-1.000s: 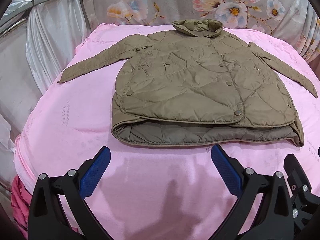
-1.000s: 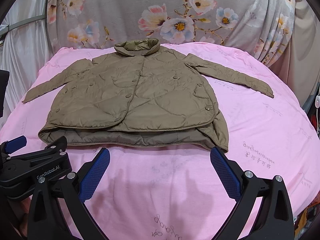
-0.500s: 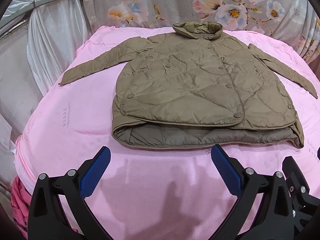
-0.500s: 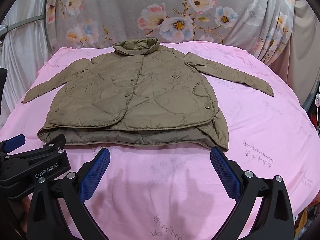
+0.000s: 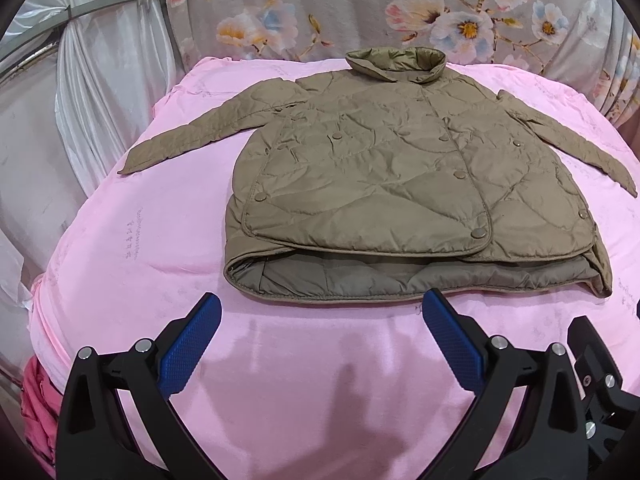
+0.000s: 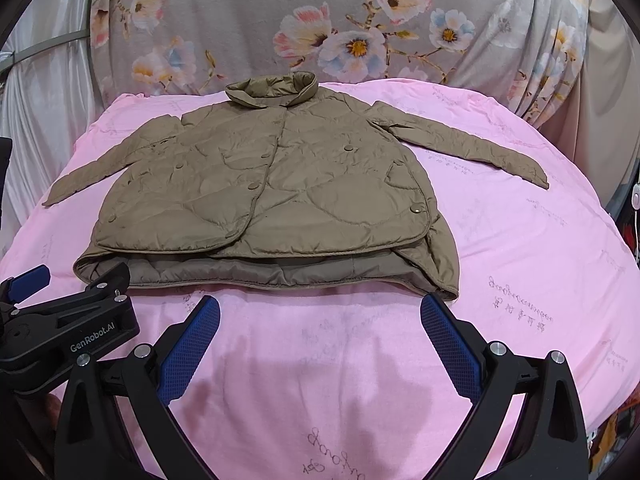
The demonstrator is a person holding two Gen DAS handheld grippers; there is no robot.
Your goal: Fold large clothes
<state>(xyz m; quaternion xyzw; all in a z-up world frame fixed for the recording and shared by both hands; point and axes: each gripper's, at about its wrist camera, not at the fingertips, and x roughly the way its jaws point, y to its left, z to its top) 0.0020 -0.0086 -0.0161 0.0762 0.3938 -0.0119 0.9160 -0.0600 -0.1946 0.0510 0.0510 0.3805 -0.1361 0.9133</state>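
An olive-brown quilted jacket (image 5: 400, 176) lies flat, front up, on a pink-covered table (image 5: 132, 264), collar at the far side, both sleeves spread out to the sides. It also shows in the right wrist view (image 6: 276, 196). My left gripper (image 5: 320, 312) is open and empty, hovering just short of the jacket's near hem. My right gripper (image 6: 320, 316) is open and empty, also just short of the hem. The left gripper's body (image 6: 60, 320) shows at the left of the right wrist view.
A grey floral curtain (image 6: 360, 28) hangs behind the table. White drapes (image 5: 100, 80) hang at the left. A red cloth (image 5: 36, 412) lies below the table's left edge. The pink cover (image 6: 540, 280) carries faint writing.
Both grippers have moved slightly back or upward; the jacket sits a little lower in both views. The jacket itself has not moved. Both grippers stay open.
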